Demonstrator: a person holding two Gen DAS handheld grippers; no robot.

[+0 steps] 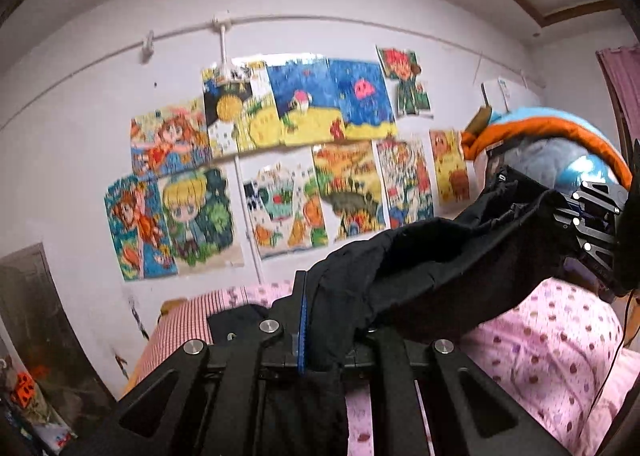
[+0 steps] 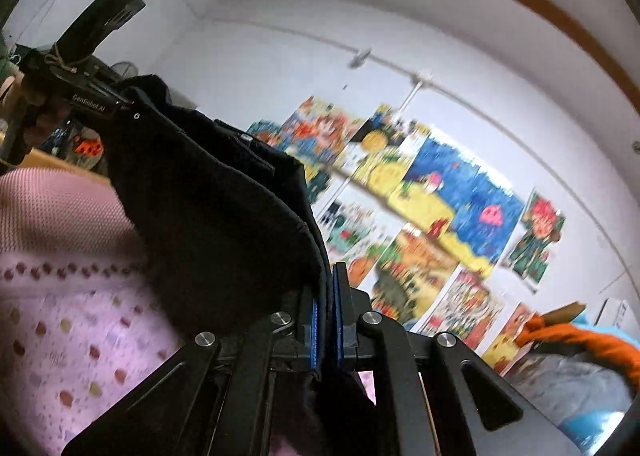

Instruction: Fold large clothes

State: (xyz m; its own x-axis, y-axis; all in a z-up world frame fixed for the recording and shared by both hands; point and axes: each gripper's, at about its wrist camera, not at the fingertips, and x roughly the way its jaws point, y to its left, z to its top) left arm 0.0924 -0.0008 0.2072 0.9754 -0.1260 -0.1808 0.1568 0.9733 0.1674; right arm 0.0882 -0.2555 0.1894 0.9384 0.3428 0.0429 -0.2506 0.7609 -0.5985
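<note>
- Black fabric of a dark garment (image 1: 420, 268) was pinched between the blue-lined fingers of the left gripper (image 1: 316, 320), which was clenched on it near the bottom of the left wrist view.
- From that grip the cloth was stretched up and to the right, where its far edge was held by the right gripper (image 1: 592, 232), seen as a black metal frame with silver screws at the frame's right side.
- In the right wrist view the right gripper (image 2: 325, 320) was likewise closed on the black garment (image 2: 216, 216), a fold of cloth being caught between its two blue pads.
- The garment was drawn up and to the left there, its other end reaching the left gripper (image 2: 92, 96), whose body bore a white printed label.
- The cloth was thus held aloft between both tools, raised above a pink bedspread (image 1: 552, 352) dotted with coloured spots.
- A red-and-white checked sheet (image 1: 180, 328) was seen at the bed's far left edge.
- A bundled blue and orange quilt (image 1: 560, 136) was piled at the bed's right end, against the wall.
- Colourful children's drawings (image 1: 280, 160) were pinned across the white wall (image 1: 80, 116) behind, somewhat blurred in both views.
- A white conduit (image 1: 320, 20) was run along the wall above the drawings.
</note>
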